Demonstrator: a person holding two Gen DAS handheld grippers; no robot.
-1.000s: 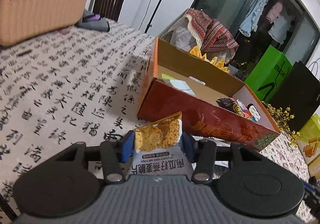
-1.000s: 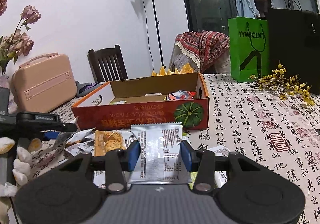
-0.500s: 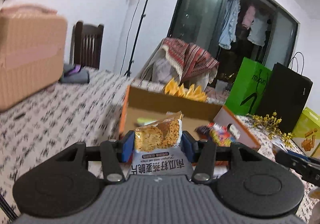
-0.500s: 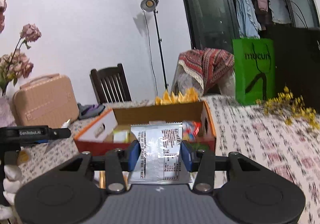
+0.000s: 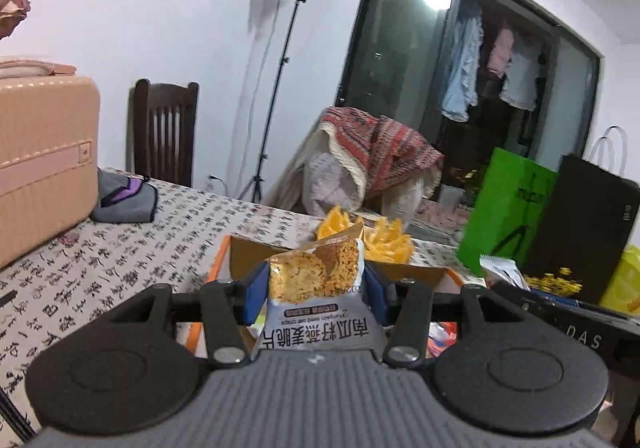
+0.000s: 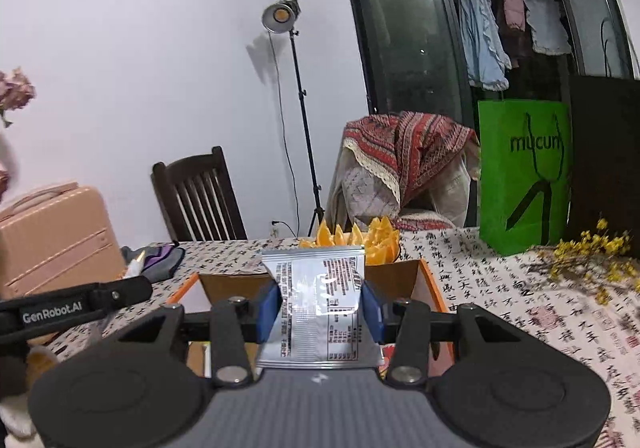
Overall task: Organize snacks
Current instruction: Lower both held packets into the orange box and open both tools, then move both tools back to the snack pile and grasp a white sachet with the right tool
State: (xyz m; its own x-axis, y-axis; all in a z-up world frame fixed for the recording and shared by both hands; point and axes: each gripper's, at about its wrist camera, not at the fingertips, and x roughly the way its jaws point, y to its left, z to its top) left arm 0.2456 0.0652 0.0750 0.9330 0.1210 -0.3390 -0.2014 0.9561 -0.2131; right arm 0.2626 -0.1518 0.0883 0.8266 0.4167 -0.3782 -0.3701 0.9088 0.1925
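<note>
Above the cardboard box [image 6: 430, 290], each hand-held gripper clamps a snack packet: left [image 5: 314, 290] crisps [image 5: 316, 280], right [image 6: 319, 308] silver [image 6: 320, 296]

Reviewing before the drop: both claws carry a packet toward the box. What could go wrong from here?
1. Both claws converge on one box; the left claw is already close beside the right one, so they may collide.
2. The right claw pinches only the silver packet's sides; it could slip.
3. The left packet hides the box, so a blind release may miss.

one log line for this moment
left hand-held gripper: shut on oat crisp packet | right hand-held gripper: shut on silver packet | cardboard box ahead
</note>
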